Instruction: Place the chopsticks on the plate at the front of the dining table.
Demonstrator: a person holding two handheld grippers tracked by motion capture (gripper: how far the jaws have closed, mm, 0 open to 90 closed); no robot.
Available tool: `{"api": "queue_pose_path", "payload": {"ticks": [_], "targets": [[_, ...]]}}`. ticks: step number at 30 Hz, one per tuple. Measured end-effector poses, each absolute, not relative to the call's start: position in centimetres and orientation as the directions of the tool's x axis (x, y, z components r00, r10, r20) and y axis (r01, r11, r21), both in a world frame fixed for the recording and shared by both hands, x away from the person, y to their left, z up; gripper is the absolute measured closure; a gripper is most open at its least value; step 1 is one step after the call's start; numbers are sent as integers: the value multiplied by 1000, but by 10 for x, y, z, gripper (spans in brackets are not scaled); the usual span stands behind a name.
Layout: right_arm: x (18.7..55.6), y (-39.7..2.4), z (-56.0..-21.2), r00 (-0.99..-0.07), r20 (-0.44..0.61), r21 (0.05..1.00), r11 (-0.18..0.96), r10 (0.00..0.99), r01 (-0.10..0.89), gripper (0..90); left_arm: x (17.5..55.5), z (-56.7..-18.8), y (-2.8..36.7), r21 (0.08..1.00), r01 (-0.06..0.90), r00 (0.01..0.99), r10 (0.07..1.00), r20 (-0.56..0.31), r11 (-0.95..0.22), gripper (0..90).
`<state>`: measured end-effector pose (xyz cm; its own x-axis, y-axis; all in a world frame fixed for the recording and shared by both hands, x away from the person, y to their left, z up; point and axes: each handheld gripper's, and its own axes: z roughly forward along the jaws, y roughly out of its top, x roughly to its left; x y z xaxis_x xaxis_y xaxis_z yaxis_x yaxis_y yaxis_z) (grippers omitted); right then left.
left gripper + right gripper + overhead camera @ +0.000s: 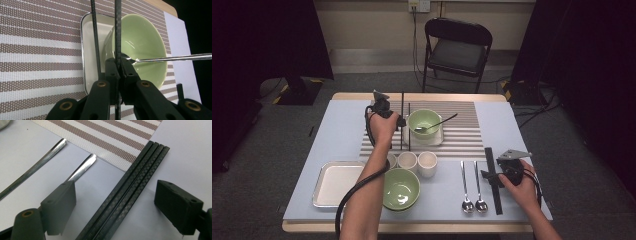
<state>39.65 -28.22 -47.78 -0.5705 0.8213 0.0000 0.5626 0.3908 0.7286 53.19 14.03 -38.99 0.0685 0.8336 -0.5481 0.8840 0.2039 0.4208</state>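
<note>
Here the left gripper [398, 121] sits over the striped placemat [462, 135], its jaws pinched tight on one black chopstick [118, 30]; in the left gripper view that stick runs straight up toward twelve o'clock between the pads, while a second chopstick [95, 37] lies free on the mat just at nine o'clock of it. Both sticks lie at nine o'clock of the green bowl [424, 120], which stands in a small white tray [90, 45] with a spoon [439, 123] resting in it, handle pointing to about two o'clock. The right gripper [115, 207] rests near the table's lower right corner, its jaws spread wide and holding nothing, one on either side of a bundle of black chopsticks [130, 187] lying on the table; the pads stand apart from the sticks. Two more spoons [472, 185] lie at nine o'clock of that bundle.
</note>
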Motion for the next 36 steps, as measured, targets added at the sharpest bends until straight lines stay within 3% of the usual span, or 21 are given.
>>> {"api": "queue_pose_path", "payload": {"ticks": [36], "targets": [[396, -282, -478, -572, 0, 729, 392, 820, 562, 168, 542, -408, 133, 416, 878, 27, 843, -538, 237, 862]]}}
